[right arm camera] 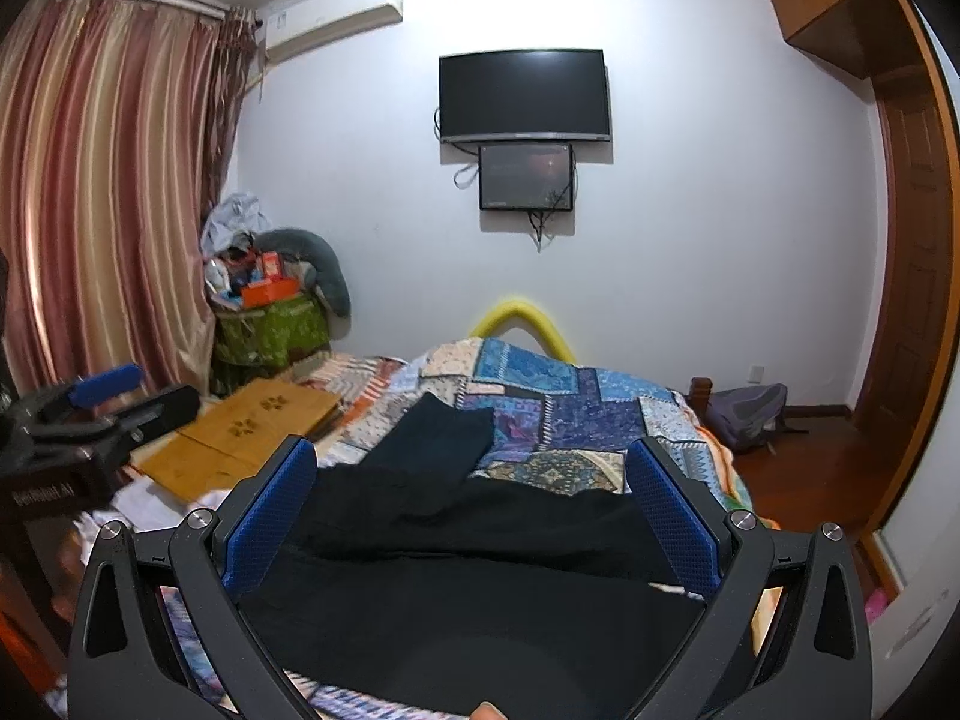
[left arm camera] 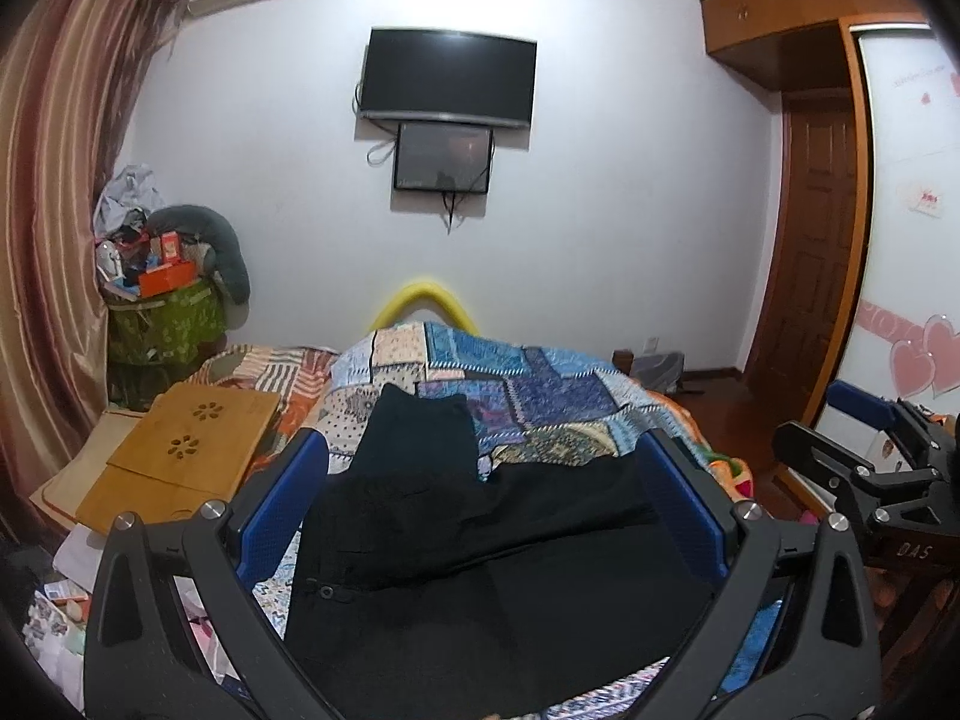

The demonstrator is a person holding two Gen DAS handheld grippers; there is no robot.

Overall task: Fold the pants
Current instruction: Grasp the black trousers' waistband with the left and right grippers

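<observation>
Black pants (left arm camera: 456, 546) lie on the patchwork bedspread (left arm camera: 540, 396), waist near me, one leg stretching away and one lying across to the right. My left gripper (left arm camera: 486, 450) is open above them, its blue pads (left arm camera: 282, 510) spread wide and holding nothing. My right gripper (right arm camera: 474, 456) is also open and empty over the pants (right arm camera: 480, 576). The right gripper's body shows at the right edge of the left wrist view (left arm camera: 888, 480), and the left gripper's body shows at the left of the right wrist view (right arm camera: 90, 426).
A wooden lap desk (left arm camera: 186, 456) lies on the bed's left side. A cluttered green bin (left arm camera: 162, 324) stands by the curtain (left arm camera: 54, 210). A TV (left arm camera: 447, 78) hangs on the far wall. A backpack (right arm camera: 747, 414) sits on the floor by the wooden door (left arm camera: 810, 252).
</observation>
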